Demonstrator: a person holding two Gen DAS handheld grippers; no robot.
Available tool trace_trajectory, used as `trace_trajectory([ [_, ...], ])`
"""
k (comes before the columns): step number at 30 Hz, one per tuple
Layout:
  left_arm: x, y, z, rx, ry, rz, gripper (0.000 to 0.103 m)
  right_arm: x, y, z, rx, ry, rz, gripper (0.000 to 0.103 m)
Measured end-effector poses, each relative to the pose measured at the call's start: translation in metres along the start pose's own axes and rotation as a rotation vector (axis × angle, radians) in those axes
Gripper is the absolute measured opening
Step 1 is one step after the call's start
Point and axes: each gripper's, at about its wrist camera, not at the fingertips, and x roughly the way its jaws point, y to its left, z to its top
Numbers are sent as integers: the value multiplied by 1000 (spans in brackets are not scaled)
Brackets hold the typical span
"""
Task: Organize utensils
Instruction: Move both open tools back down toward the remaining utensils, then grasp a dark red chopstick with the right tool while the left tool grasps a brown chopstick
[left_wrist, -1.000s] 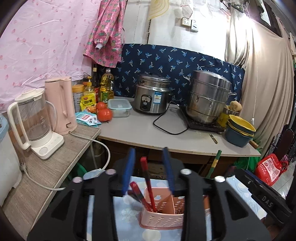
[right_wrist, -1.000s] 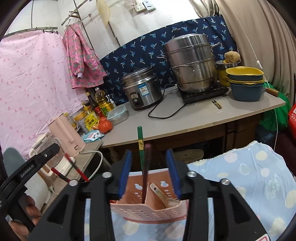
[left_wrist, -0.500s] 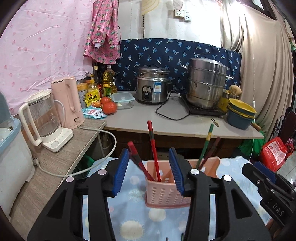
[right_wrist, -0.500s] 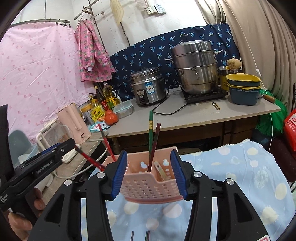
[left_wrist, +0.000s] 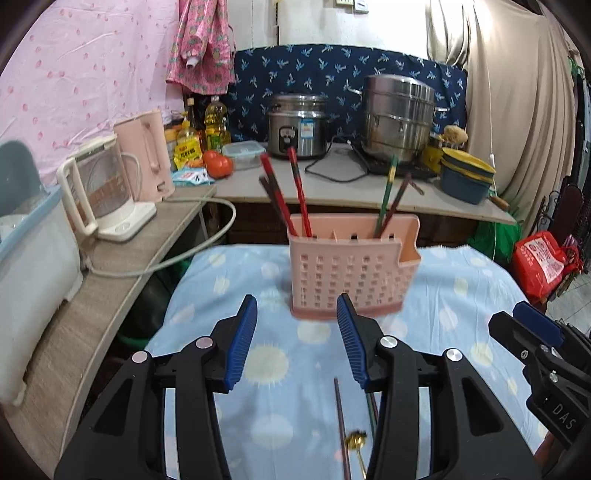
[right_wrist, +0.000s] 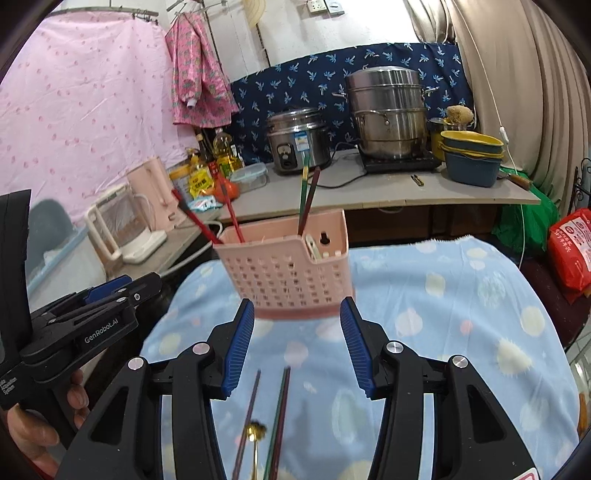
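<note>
Both grippers, left (left_wrist: 297, 341) and right (right_wrist: 297, 345), are released and empty, the pink basket (left_wrist: 345, 275) sits upright just ahead on the blue cloth (left_wrist: 461, 295), and honestly grabbing the loose chopsticks (right_wrist: 279, 417) off that soft fabric could snag it.

Both wrist views look forward and slightly down along their own fingers, from near the front edge of the blue dotted cloth (left_wrist: 461, 295). Both share the pink utensil holder (left_wrist: 347, 280) close ahead at the cloth's far edge, and the counter (right_wrist: 369, 188) behind.
</note>
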Motion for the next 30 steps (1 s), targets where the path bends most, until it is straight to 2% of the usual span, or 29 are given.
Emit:
trace_trajectory([
  [10, -20, 4, -75, -39, 108, -27, 43, -25, 12, -80, -53, 107, -32, 48],
  [18, -27, -1, -142, -24, 212, -40, 43, -31, 11, -148, -42, 229, -33, 48],
  [23, -31, -3, -173, -32, 245, -56, 43, -27, 11, -172, -39, 276, -32, 48],
  [30, -32, -5, -195, -32, 262, -73, 43, -20, 20, -188, -61, 313, -29, 48],
])
